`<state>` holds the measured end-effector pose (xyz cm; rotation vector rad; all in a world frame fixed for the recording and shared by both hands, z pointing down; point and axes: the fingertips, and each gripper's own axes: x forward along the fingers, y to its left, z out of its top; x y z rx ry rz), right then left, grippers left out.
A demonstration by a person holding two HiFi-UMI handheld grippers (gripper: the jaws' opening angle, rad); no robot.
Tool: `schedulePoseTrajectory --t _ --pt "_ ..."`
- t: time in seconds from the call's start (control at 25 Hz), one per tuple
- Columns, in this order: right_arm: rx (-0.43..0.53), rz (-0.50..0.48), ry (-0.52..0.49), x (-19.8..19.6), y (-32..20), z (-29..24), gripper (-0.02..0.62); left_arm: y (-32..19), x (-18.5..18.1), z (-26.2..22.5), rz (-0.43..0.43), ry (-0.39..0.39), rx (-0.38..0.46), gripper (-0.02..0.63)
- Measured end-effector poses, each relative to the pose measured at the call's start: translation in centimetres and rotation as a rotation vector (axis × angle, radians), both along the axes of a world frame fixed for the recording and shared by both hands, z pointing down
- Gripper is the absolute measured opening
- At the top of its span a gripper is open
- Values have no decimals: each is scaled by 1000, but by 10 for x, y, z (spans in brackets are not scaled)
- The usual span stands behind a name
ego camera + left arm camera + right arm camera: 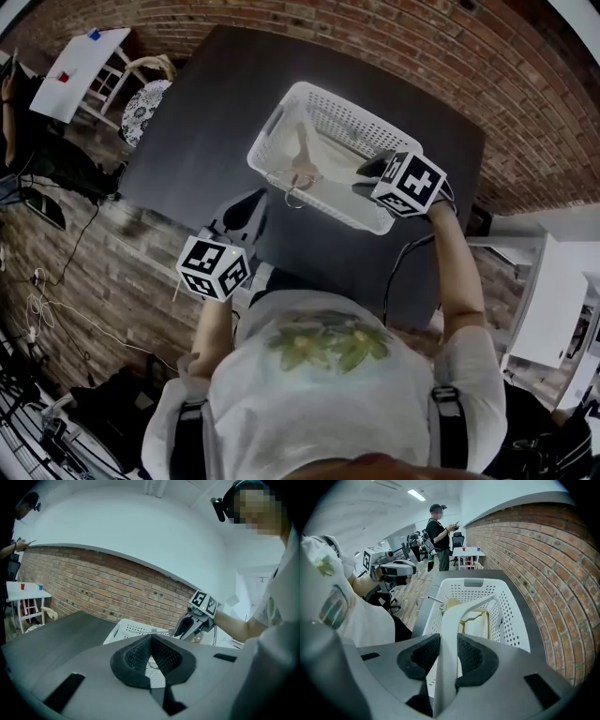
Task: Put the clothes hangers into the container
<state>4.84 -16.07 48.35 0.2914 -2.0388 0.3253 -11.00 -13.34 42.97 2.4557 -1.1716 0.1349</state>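
Observation:
A white perforated basket [281,112] stands on the dark table [197,122]. My right gripper [449,644] is shut on a white hanger [446,620], whose arm reaches over the basket [506,597]. In the head view this gripper [370,176] hangs at the basket's near right corner. Inside lies a cream hanger [302,159], its metal hook [295,197] over the near rim. My left gripper [246,211] stays at the table's near edge, left of the basket. Its pads meet with nothing between them [151,639], and it looks towards the basket [129,630] and the right gripper [187,627].
A brick wall [543,564] runs along the table's far side. A small white table [80,61] with cups and a chair [145,103] stand off to the left. A person [440,536] stands farther back. Cables lie on the floor [47,300].

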Motion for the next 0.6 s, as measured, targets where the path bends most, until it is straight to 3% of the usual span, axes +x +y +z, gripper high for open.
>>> schedulePoseTrajectory --t 0.28,0.6 --pt "-83 43 -52 -9 -19 12 132 5 -13 4 -23 -2 -9 28" --pt "-105 98 -82 -20 -33 29 132 7 -19 6 -33 -1 -16 28"
